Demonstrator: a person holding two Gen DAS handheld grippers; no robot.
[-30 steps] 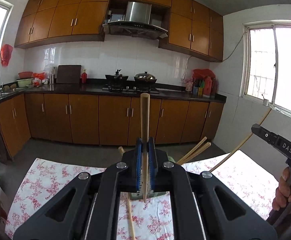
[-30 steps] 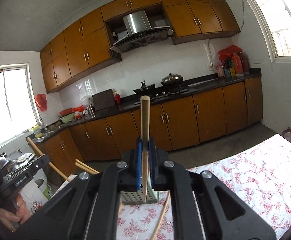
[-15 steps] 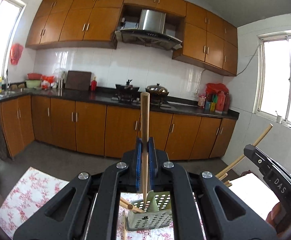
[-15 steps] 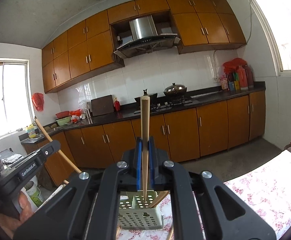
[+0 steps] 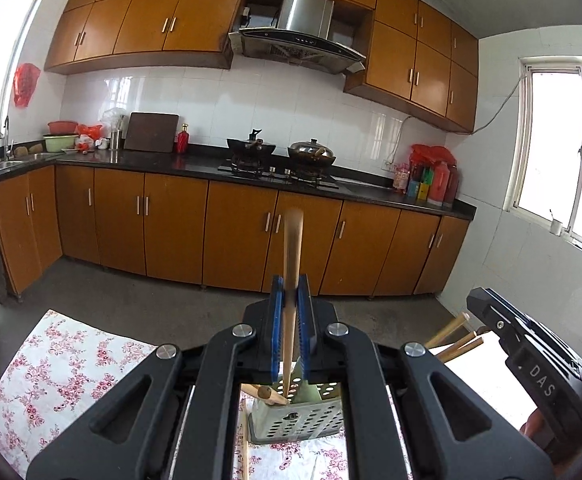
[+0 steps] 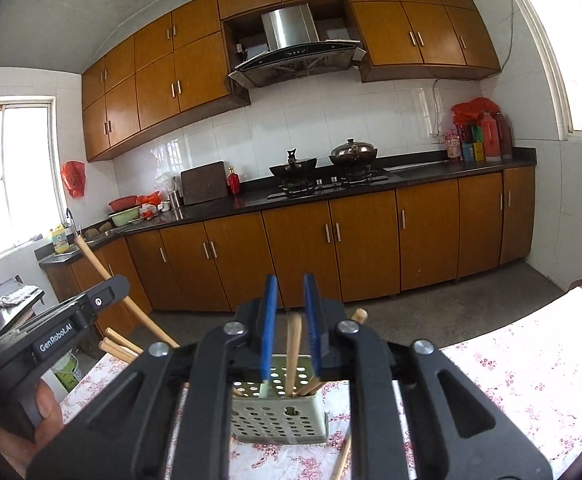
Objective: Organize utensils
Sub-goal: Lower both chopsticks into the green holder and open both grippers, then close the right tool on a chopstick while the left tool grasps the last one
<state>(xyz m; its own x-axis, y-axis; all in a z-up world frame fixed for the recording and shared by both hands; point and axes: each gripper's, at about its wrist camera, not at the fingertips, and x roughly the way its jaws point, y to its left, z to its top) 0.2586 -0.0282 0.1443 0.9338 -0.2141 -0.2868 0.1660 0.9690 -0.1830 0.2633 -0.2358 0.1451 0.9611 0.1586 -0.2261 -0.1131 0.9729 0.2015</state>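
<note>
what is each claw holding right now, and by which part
Left claw pinches a chopstick along its lower half. Right claw is open, holding nothing.

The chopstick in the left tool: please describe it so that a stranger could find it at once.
Find the floral tablecloth, then the pale green perforated holder standing on it. Directly above it, the left tool grips one wooden chopstick between blue pads. Unlike the chopsticks leaning in the holder, it stands nearly upright and its upper end is blurred.

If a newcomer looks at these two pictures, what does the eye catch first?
First, the left tongs, centred in their view, clamp one wooden chopstick upright over the perforated green holder. Next, the right tongs stand open over that holder, where another chopstick stands loose among others.
</note>
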